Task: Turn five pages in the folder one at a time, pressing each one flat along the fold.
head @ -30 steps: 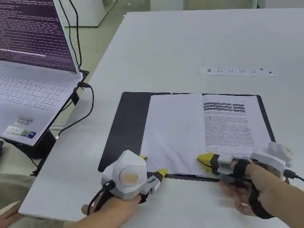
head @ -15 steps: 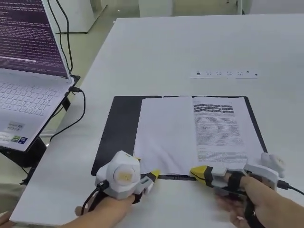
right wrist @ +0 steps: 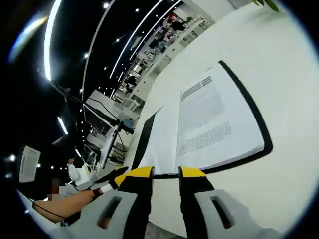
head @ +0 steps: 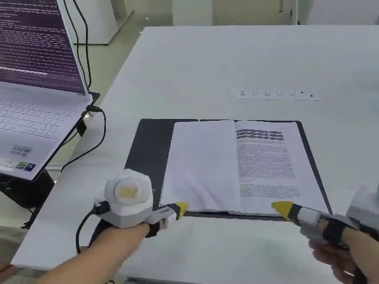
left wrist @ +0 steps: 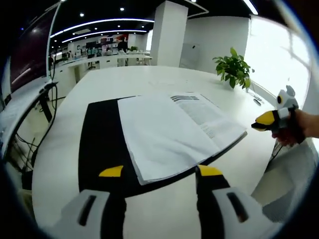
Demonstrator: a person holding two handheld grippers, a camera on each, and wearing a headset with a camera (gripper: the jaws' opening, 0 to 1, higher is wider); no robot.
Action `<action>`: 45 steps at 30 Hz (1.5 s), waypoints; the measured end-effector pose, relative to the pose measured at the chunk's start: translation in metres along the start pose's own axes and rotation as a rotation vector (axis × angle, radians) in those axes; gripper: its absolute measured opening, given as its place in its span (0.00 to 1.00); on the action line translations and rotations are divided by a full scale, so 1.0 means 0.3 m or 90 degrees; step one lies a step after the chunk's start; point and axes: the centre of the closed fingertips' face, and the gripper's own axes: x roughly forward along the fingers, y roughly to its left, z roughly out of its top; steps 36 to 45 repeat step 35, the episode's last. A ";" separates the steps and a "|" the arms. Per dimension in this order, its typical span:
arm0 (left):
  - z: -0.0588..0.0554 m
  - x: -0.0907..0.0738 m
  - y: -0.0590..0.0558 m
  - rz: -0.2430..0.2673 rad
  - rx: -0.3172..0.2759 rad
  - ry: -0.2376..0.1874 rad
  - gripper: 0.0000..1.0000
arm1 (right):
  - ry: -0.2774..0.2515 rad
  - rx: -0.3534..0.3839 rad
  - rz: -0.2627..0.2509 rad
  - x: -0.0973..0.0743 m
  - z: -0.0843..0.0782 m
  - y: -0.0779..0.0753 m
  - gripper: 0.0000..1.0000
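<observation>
The left hand-held gripper [left wrist: 159,172] hovers low at the near edge of the open folder [head: 148,155]. Its 2 yellow-tipped jaws are spread wide apart with nothing between them. In the left gripper view, 1 tip sits over the black left cover and the other over the white surface [head: 195,65], just beside the bottom edge of the pages.

The right hand-held gripper [head: 283,208] is held just off the folder's near edge, below the printed page [head: 266,163]. Its own view shows the 2 jaws drawn close, with a narrow gap between them, gripping nothing. Both tools are apart from the paper.

The folder lies open and flat near the front of the surface, its black cover framing the sheets. A blank page [head: 201,165] lies left of the fold and the page of dense text lies right of it.

Beyond the folder, a pale strip with small markings [head: 275,94] lies on the surface. An open laptop [head: 29,100] stands off the left edge, its screen lit with lines of text, and a dark cable [head: 98,137] trails from its side. In the left gripper view a potted plant [left wrist: 234,72] stands at the far side.
</observation>
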 end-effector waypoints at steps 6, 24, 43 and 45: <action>0.041 -0.114 -0.015 0.004 -0.026 -0.037 0.69 | -0.057 -0.162 -0.077 -0.130 0.094 -0.015 0.49; 0.107 -0.242 -0.063 0.050 -0.023 -0.127 0.99 | -0.159 -0.300 -0.145 -0.260 0.183 -0.058 1.00; 0.056 -0.274 -0.072 0.069 -0.018 -0.099 0.99 | -0.119 -0.319 -0.136 -0.254 0.140 -0.067 1.00; 0.056 -0.274 -0.072 0.069 -0.018 -0.099 0.99 | -0.119 -0.319 -0.136 -0.254 0.140 -0.067 1.00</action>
